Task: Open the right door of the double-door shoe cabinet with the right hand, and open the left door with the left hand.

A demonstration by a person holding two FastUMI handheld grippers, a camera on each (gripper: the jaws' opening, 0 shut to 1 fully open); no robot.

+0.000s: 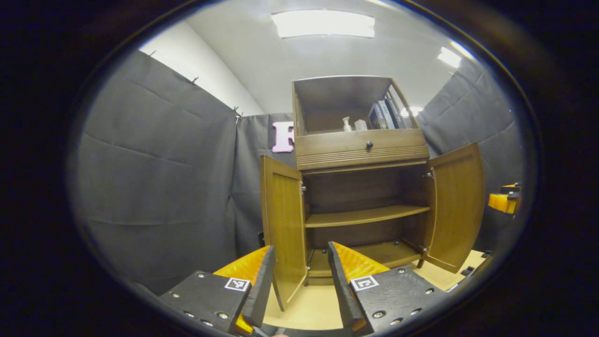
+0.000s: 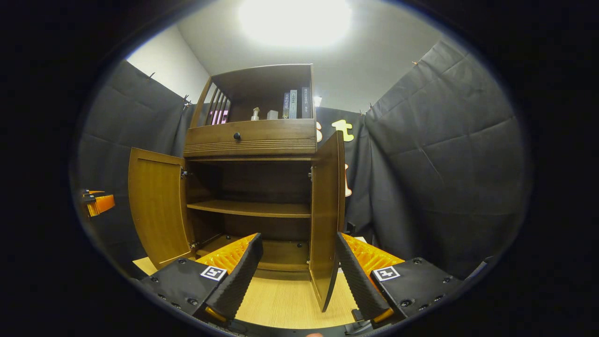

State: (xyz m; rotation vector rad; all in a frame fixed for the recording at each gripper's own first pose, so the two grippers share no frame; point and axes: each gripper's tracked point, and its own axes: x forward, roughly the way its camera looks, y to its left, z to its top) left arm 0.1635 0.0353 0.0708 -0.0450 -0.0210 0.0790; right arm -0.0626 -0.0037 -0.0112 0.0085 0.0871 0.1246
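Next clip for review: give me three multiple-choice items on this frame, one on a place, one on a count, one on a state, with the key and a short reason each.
1. Where is the black knob?
A. on the drawer front above the doors
B. on the left door
C. on the floor

2. How many shelf boards divide the lower compartment?
A. none
B. one
C. three

3. What state are the cabinet's two doors in?
A. both shut
B. one open
C. both open

Key: 1 A, the knob sits on the drawer front. 2 B, a single shelf board crosses the compartment. 3 C, the left door and right door both stand swung out, with the left tongs and right tongs open and off them.
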